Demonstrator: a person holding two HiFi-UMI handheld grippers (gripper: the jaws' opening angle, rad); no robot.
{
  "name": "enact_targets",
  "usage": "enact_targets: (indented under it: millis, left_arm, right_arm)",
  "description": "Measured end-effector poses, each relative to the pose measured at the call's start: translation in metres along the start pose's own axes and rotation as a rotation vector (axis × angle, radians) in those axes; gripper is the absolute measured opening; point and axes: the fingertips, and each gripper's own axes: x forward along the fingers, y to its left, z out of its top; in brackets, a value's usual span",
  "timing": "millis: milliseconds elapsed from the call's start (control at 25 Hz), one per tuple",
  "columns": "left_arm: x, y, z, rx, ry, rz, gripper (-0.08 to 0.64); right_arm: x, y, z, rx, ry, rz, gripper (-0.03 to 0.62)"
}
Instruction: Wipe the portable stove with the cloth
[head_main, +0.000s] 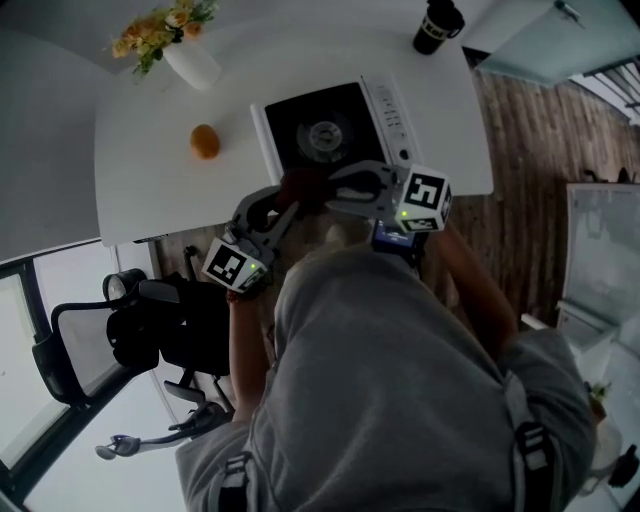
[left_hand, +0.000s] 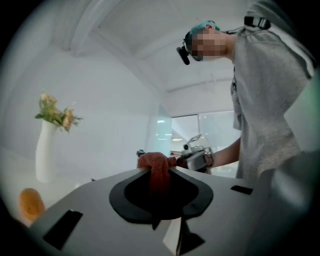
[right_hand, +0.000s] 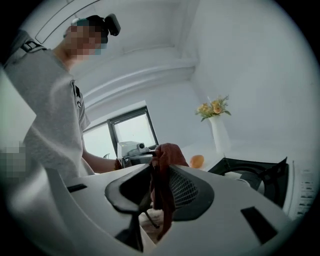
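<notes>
Basically the cloth (left_hand: 152, 161) looks light, limp and grippy, held in the air by the near edge of the portable stove (head_main: 330, 128): left gripper (left_hand: 161, 170) clamped on a bunched fold, right gripper (right_hand: 160, 167) slack-jawed around it, so I'd pinch a thick fold, not an edge.

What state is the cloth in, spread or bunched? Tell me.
Bunched: the cloth hangs as a crumpled strip between the fingers of the left gripper.
</notes>
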Motion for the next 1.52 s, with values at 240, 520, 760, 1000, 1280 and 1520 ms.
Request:
enact_targets:
  millis: [240, 520, 760, 1000, 1280, 1520]
  left_arm:
    - [-0.013, 0.115, 0.002, 0.203, 0.174, 0.393, 0.100]
    - [0.051, 0.184, -0.039, 0.274, 0.422, 0.395, 0.103]
    - [0.063, 0.190, -0.055, 0.108, 0.514, 0.407, 0.097]
    - [0.058, 0.179, -0.061, 0.029, 0.508, 0.369, 0.092]
    - [0.053, 0.168, -0.064, -0.028, 0.549, 0.303, 0.089]
    - [0.048, 0.156, -0.068, -0.056, 0.572, 0.270, 0.086]
  right_arm:
    - [-0.046, -0.027, -0.021, -0.003, 0.040, -0.193, 0.133]
    - [-0.074, -0.026, -0.043, 0.045, 0.052, -0.284, 0.130]
    - [-0.077, -0.029, -0.042, 0.063, 0.023, -0.314, 0.126]
    - [-0.061, -0.035, -0.053, 0.008, 0.092, -0.320, 0.126]
    - [-0.006, -0.016, -0.079, -0.170, 0.289, -0.238, 0.141]
    - [0.006, -0.027, -0.080, -0.187, 0.310, -0.262, 0.153]
